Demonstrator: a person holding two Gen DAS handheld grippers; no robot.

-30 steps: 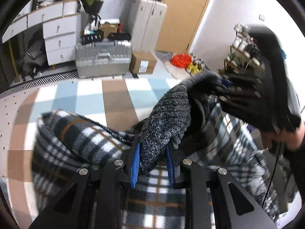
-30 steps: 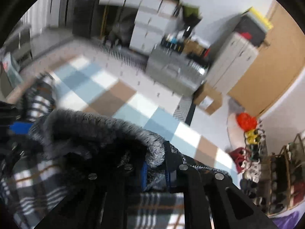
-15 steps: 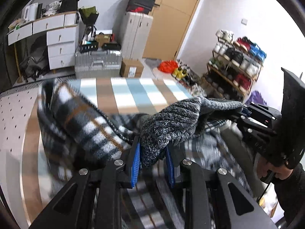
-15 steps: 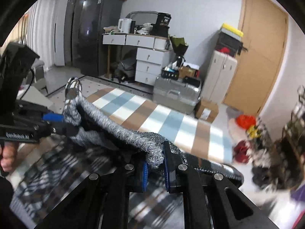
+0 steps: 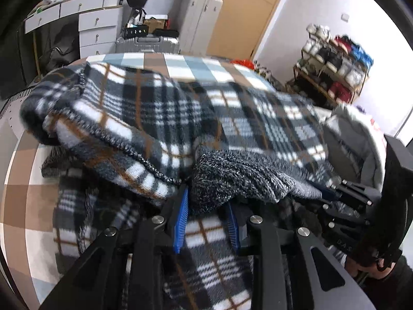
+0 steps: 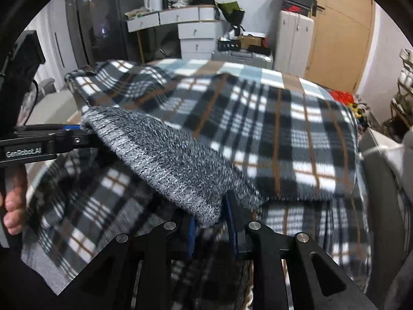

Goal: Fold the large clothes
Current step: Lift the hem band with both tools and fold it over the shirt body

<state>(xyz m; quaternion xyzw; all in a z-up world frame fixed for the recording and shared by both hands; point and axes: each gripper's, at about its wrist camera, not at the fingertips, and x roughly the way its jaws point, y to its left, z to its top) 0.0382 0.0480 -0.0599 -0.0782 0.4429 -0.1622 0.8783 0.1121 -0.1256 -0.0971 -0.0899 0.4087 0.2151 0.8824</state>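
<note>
While both grippers pinched the grey knit hem [image 6: 167,165], left gripper [image 5: 206,222] and right gripper [image 6: 210,228] jaws just easing apart, the plaid garment [image 6: 271,129] lay doubled over the checked surface [image 5: 155,60]. Soft, thick, limp: best gripped at hem corners.

Soft, fuzzy fleece on the plaid garment [image 6: 284,129], matt throughout; coarse marled knit at its grey hem band [image 6: 175,165]. Matt black plastic with bright metal screws on the right gripper [image 6: 210,228]; ribbed brushed metal on the suitcase [image 5: 147,44].
</note>
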